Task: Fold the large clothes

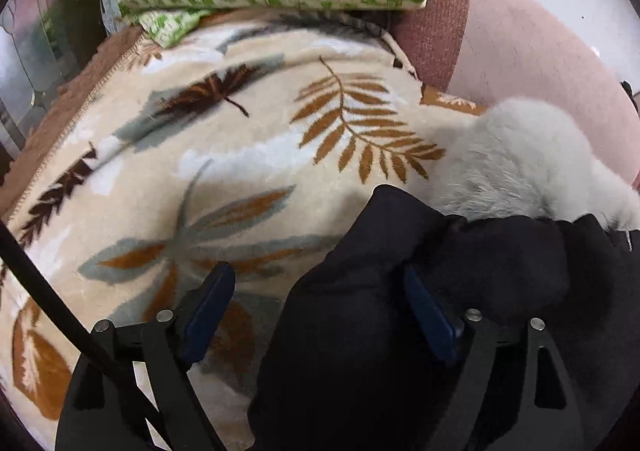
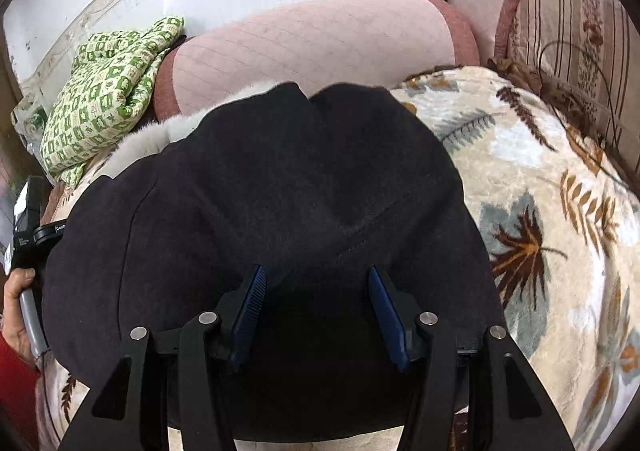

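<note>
Black, thick wool-like cloth makes up the coat [image 2: 256, 203], which lies in a bundled heap on the leaf-patterned blanket [image 1: 240, 155] that covers the sofa [image 2: 320, 39]. A pale grey fur collar [image 1: 516, 159] runs along its far edge, toward the pink backrest.

It looks heavy and soft: dense enough to hold a fold, limp enough to sag if lifted by one point. The matte nap should grip well, while the fur would likely slip and shed under a pinch.

The left gripper [image 1: 320, 291] has its fingers spread wide, one over the blanket and one against a coat fold, pinching nothing. The right gripper [image 2: 316, 283] hovers over the middle of the coat with fingers apart, and nothing shows pressed between them.

Seams and hem edges seem the best holds, one gripper at each end of an edge, so the weight is shared. A green checked cloth [image 2: 108, 91] lies well apart at the sofa's end.
</note>
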### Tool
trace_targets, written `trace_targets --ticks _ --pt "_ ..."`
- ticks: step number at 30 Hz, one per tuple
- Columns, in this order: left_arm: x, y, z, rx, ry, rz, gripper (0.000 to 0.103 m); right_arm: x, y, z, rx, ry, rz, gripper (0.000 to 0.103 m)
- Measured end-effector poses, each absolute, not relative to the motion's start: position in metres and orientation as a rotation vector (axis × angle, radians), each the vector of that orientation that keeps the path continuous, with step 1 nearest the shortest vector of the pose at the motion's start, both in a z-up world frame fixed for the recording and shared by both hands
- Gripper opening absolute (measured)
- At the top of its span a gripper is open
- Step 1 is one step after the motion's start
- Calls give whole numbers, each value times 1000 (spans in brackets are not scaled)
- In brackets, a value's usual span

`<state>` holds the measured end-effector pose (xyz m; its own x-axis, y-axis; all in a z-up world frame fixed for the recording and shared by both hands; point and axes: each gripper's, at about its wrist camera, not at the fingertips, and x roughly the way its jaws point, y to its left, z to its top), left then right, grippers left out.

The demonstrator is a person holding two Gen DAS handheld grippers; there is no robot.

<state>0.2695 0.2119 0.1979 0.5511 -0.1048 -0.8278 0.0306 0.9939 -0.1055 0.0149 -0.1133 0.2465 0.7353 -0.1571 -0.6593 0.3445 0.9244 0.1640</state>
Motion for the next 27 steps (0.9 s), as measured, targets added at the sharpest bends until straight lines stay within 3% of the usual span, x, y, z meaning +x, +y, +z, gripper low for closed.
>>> trace_targets --ticks 3,5,6,9,10,11,14,19,22,26,27 --pt "248 221 217 -81 941 -76 86 -1 -130 268 287 570 -344 61" --pt "231 228 229 -95 905 -79 86 -7 -147 272 276 518 -422 88" --pt "220 233 235 -108 884 -84 86 -5 -155 269 276 521 -442 93" --pt "198 236 241 -124 880 -103 86 13 -191 233 360 680 -470 95" --pt "192 235 241 -128 888 -104 86 12 -200 223 451 694 -409 89" --pt "190 234 241 -130 893 -107 86 12 -210 214 591 711 -304 57" --pt "183 225 241 -112 898 -109 86 3 -213 213 696 772 -232 31" --pt "172 217 252 -100 873 -121 86 -31 -209 206 647 875 -243 25" --pt "158 217 261 -106 853 -123 86 -44 -233 192 802 869 -191 26" --pt "124 222 272 -106 794 -124 86 -48 -255 196 915 814 -210 46" --pt "112 225 274 -103 772 -113 86 -51 -257 203 903 786 -243 46"
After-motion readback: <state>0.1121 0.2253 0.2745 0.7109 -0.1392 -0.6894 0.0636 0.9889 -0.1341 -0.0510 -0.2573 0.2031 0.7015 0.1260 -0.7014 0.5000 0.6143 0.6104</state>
